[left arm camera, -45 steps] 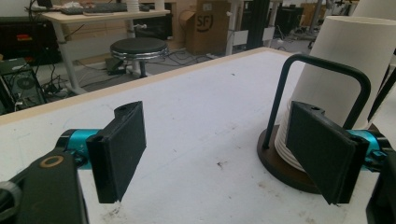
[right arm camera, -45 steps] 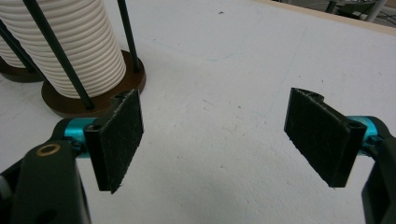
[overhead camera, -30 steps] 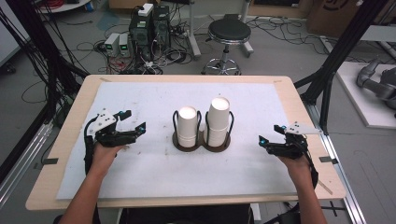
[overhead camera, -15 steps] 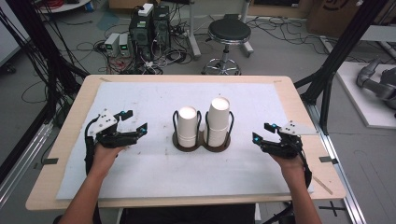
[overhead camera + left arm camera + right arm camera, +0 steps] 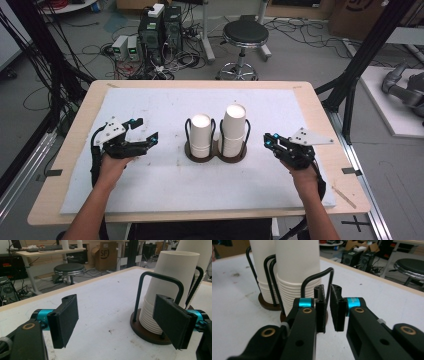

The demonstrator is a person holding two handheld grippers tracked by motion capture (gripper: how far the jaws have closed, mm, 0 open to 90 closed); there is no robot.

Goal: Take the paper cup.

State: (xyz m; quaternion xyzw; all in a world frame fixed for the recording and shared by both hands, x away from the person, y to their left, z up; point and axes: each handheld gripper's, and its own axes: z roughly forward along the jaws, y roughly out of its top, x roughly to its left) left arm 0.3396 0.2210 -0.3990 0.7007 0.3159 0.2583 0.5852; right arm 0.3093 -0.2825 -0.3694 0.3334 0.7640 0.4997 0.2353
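Stacks of white paper cups [image 5: 201, 136] sit in a dark wire holder [image 5: 216, 151] (mid-bench); left gripper [image 5: 148, 139] fingers spread apart, right gripper [image 5: 268, 140] fingers nearly together, gripping nothing.

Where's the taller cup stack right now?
In the high view the taller cup stack stands mid-table in the right side of the dark holder, beside the shorter stack, with the right gripper nearest it.
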